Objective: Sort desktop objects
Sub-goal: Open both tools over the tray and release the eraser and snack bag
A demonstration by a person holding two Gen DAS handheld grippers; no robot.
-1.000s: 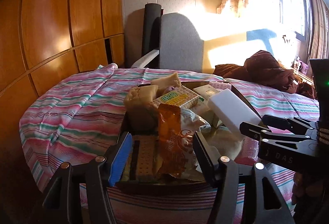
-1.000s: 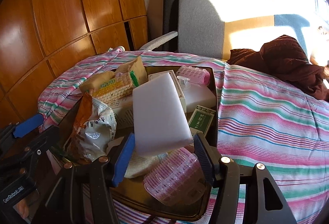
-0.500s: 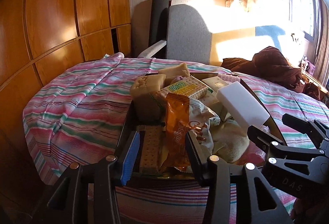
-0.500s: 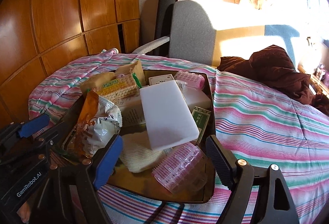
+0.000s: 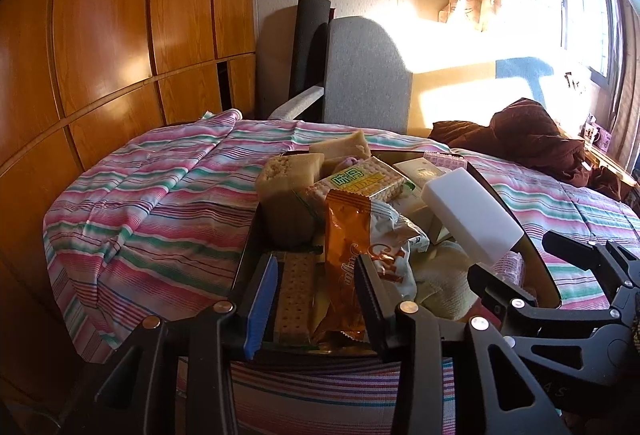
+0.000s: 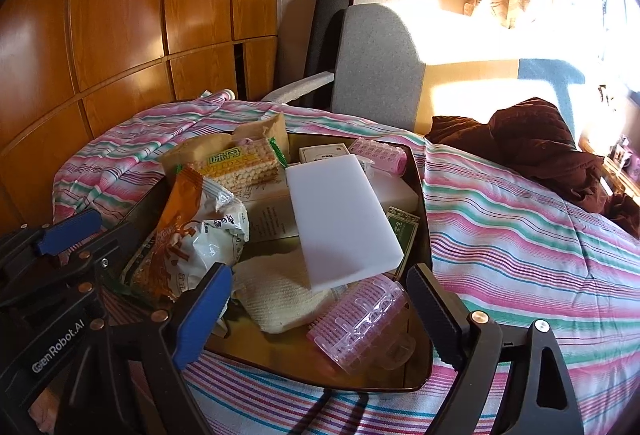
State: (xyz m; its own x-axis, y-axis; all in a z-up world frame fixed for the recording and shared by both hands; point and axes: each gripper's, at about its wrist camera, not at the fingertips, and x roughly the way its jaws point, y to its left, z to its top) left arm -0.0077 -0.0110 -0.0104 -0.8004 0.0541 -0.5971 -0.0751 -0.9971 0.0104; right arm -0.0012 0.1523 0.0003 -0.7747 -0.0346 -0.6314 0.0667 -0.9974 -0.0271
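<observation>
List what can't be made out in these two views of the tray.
- Tray floor, both views: buried under packets and boxes.
- Green box, right wrist view: half under the white foam block; print too small.
- Cracker packet, left wrist view: near end behind the left tongs.

Striped bed (image 6: 520, 235) carries tray (image 6: 424, 195), brown blanket (image 6: 540, 143).

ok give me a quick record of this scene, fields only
surface: striped bedspread
container: dark tray, crowded
on top: white sponge block, tilted over boxes
tray's near end: pink hair roller, on its side
tray's left side: orange snack packet, wafer pack behind it
left gripper: shut, at the tray's near left edge; grip unclear
right gripper: jaws opening, pads pressing on nothing
</observation>
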